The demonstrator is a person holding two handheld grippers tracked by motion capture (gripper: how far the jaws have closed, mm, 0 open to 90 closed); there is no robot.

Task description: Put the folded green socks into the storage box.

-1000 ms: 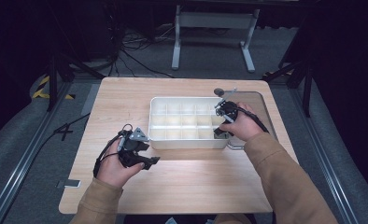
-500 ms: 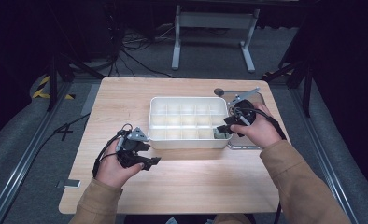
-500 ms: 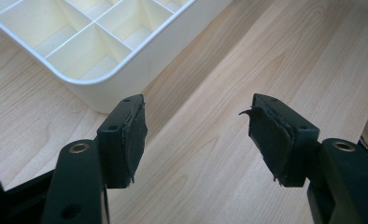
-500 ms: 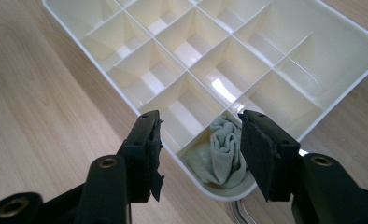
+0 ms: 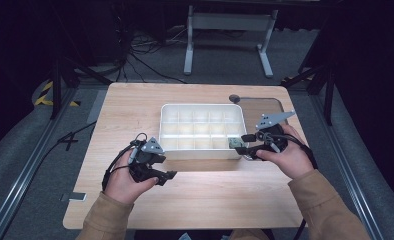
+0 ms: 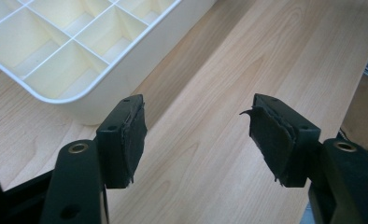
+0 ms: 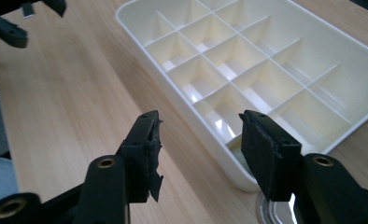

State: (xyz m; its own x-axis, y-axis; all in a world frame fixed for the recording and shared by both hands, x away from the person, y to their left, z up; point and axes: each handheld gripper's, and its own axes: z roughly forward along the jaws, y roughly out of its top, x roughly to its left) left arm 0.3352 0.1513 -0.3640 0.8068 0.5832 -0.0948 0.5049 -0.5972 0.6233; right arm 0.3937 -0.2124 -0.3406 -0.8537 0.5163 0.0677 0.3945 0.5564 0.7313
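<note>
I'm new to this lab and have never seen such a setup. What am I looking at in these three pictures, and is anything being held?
A person sits at a wooden table, with a two-jaw tool in each hand. The high view looks down from above: the left hand-held gripper is near the front edge, the right hand-held gripper at the right end of a white divided tray. The other two pictures come from cameras riding on each tool, looking along its black jaws. Both stand open with nothing between them; the right one's have just been opening. A small grey piece lies in the tray's near right compartment.
</note>
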